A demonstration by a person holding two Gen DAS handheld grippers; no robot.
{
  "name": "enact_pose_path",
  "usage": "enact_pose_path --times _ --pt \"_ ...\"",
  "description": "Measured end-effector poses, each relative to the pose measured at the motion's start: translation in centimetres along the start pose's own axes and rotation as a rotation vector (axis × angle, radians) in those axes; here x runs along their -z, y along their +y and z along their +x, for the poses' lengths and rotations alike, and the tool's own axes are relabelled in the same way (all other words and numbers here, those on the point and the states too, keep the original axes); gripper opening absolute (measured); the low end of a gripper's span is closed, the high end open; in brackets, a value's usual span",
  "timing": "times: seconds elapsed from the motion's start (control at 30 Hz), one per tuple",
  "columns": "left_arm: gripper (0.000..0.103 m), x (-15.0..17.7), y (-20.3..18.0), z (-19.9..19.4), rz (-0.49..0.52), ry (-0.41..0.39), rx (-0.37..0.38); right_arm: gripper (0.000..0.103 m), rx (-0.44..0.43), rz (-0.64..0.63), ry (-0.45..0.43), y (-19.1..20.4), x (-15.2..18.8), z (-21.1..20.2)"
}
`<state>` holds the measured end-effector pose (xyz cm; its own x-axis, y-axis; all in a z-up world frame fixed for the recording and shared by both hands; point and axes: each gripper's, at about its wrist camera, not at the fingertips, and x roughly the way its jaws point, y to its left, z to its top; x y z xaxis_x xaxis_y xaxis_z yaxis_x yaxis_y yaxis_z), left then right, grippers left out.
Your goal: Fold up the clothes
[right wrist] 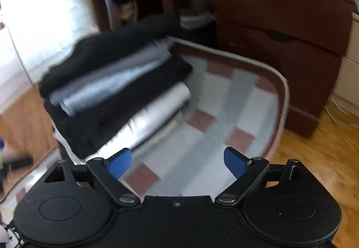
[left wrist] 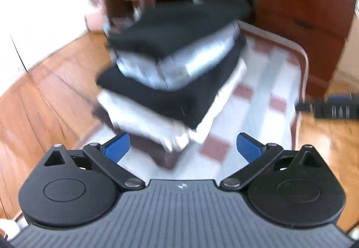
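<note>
One stack of folded clothes [left wrist: 172,73] shows in both wrist views, and about six layers can be counted in it through the blur: a black piece on top, a grey striped one, a second black one, one or two white ones, and a dark brownish one at the bottom; the exact number cannot be told. One checked cloth [left wrist: 264,82] in white, grey and red squares lies under the stack. One dark wooden chest of drawers [right wrist: 280,30] stands behind, with two drawer pulls visible. Two grippers are in sight, the left gripper [left wrist: 182,149] and the right gripper [right wrist: 177,162], each with two blue fingertips [left wrist: 117,147].
</note>
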<state>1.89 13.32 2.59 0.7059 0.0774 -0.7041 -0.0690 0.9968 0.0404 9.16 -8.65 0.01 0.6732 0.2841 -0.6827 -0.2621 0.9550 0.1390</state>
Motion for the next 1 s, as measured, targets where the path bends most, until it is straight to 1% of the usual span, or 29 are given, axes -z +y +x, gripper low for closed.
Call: enact_pose_path --times 0.07,0.17,0.2,0.3,0.4,0.57,0.87,1.0 --pt "0.103 0.9 -0.1 0.0 -0.024 0.033 0.007 0.092 -0.01 0.0 0.007 0.4 0.6 -0.6" --pt "0.103 2.0 -0.3 -1.4 -0.031 0.021 0.007 0.092 -0.009 -0.012 0.023 1.4 1.1 -1.8" --pt "0.103 2.4 -0.2 -2.0 -0.038 0.022 0.019 0.092 -0.007 -0.035 0.032 2.0 1.3 -2.2" --pt "0.103 3.0 0.1 -2.4 -0.089 0.076 0.075 0.092 0.004 -0.114 0.048 3.7 2.1 -3.8" --pt "0.103 3.5 0.3 -2.5 -0.108 0.109 0.087 0.092 0.005 -0.149 0.047 5.1 2.9 -5.4" --pt "0.103 3.9 0.4 -3.4 -0.087 0.089 0.04 0.093 0.065 -0.221 0.069 7.4 3.7 -6.9" --pt "0.103 4.3 0.2 -3.9 -0.087 0.107 0.003 0.093 0.083 -0.235 0.074 8.3 4.4 -7.7" --pt "0.103 4.6 0.1 -3.9 -0.089 0.116 -0.007 0.093 0.077 -0.241 0.084 8.3 4.6 -7.6"
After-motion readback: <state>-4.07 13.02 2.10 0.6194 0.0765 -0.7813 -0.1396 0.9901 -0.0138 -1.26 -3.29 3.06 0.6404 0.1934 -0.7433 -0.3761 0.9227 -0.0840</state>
